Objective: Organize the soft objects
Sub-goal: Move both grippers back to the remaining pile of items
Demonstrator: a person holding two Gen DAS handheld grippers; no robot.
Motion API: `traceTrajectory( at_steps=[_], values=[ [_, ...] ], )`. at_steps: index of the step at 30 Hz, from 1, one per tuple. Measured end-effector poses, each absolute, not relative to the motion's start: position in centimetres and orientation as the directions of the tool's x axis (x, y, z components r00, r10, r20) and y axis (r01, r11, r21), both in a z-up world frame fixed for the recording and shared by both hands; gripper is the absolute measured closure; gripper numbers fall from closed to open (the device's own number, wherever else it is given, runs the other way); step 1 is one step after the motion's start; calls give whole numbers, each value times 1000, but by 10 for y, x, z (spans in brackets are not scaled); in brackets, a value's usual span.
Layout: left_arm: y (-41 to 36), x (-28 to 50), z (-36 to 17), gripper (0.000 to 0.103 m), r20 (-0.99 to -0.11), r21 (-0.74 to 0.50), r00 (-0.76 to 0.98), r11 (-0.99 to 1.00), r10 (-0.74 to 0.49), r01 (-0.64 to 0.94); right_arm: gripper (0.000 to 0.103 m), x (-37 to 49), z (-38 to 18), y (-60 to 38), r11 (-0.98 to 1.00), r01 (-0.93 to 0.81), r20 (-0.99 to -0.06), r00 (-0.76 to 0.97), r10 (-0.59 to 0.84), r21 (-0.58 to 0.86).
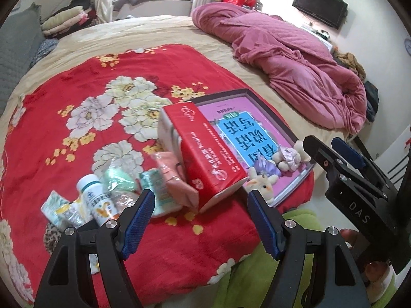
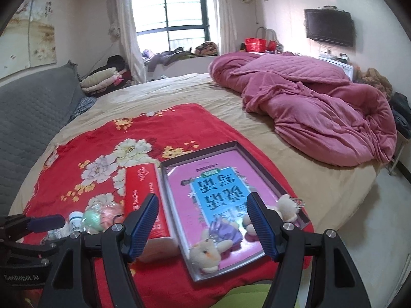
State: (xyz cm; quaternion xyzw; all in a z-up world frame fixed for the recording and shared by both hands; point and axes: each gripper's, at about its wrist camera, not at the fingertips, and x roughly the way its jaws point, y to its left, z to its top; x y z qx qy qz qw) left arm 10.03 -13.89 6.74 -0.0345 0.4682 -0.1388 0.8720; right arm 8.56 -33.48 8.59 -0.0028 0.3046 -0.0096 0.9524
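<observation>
Both grippers are held with jaws apart and nothing between them. The left gripper [image 1: 200,220] is poised just short of the clutter; the right gripper [image 2: 203,223] hangs over the near end of the tray [image 2: 290,179].

The step in hand is judged to be sorting, with two toys already laid in the tray and the rest not yet gathered. Just beyond the left gripper's left finger a bottle [image 1: 96,195] and small packets [image 1: 61,209] are seen, with a pink pouch [image 1: 174,177] ahead. Directly ahead, the red tissue pack [image 1: 205,151] is propped, tilted, against the tray's edge. A white toy [image 2: 208,254] lies between the right gripper's fingers in view, a purple-dressed one [image 2: 227,229] just behind it, a beige one [image 2: 287,205] beyond the right finger.

The next move is judged to call for a soft, centred pinch on a pouch or the tissue pack.

Large Chinese characters are printed on the blue panel [image 2: 218,195], upside down; they cannot be read with confidence. "DAS" and "GenRobot.AI" are marked on the grippers.
</observation>
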Motion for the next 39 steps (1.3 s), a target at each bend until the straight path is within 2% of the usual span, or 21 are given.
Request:
traceTrajectory(
  at_steps=[20,33,39],
  values=[
    [5,62,76,27,-783,-245,600,968,-162,-58,33,73,87,-254,982,-173,-594,799,95,-76],
    [35,42,64,27,-793,-251,593,962,-143,-104,33,65,82,-210,957,-267,-612,778,143,-116],
    [36,41,44,27,-823,-248,548,963,-150,-109,33,65,71,-196,943,-305,-632,759,155,-135]
  ],
)
